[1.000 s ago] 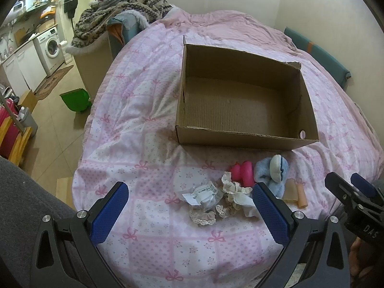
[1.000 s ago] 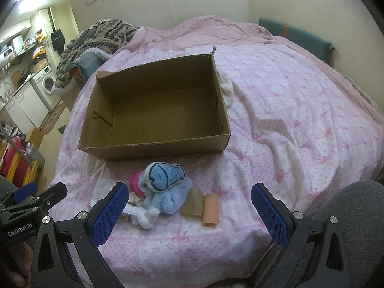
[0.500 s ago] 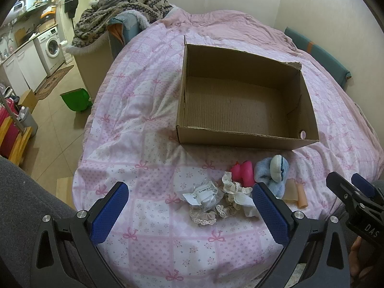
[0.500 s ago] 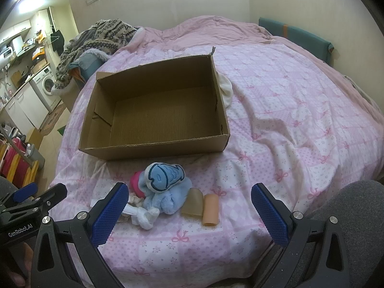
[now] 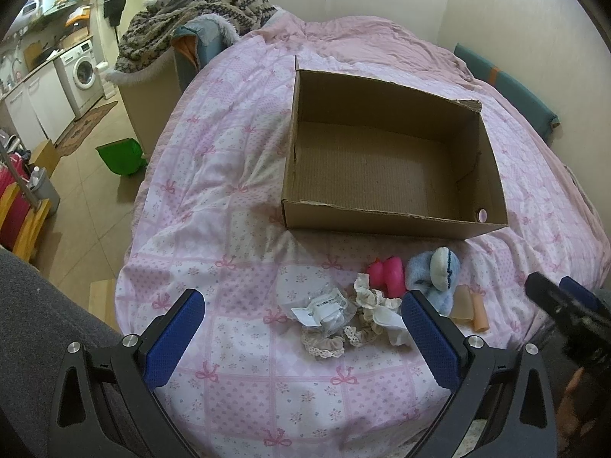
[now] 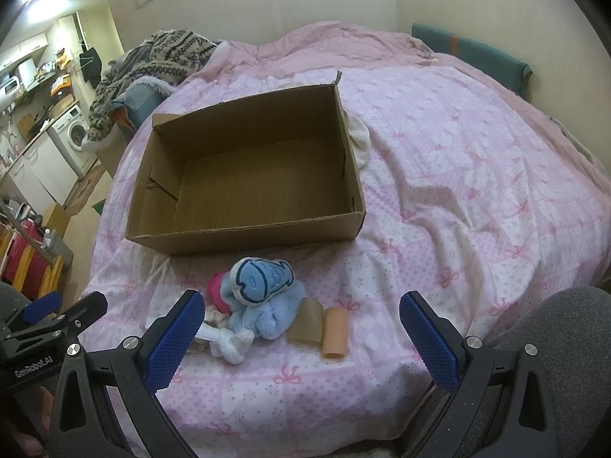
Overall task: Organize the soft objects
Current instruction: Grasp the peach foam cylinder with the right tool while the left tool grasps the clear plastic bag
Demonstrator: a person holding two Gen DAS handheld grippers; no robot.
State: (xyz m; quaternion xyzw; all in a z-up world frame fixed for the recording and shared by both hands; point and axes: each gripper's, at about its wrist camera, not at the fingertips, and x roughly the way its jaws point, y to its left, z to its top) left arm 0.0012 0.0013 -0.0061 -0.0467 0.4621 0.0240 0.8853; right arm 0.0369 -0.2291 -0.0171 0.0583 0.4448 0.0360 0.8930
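Both grippers wide open, empty; fluffy blue plush toy (image 6: 263,297) lies on the pink bed (image 6: 477,191) ahead of right gripper (image 6: 301,337), toward its left finger, nearer than left gripper (image 5: 301,337); empty cardboard box (image 6: 244,236) beyond

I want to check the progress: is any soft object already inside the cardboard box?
No, the cardboard box shows only its bare floor, and the blue plush toy lies on the bedspread before it.

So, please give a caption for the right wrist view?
Open right gripper above a blue plush and two rolls, before an empty box on the bed.
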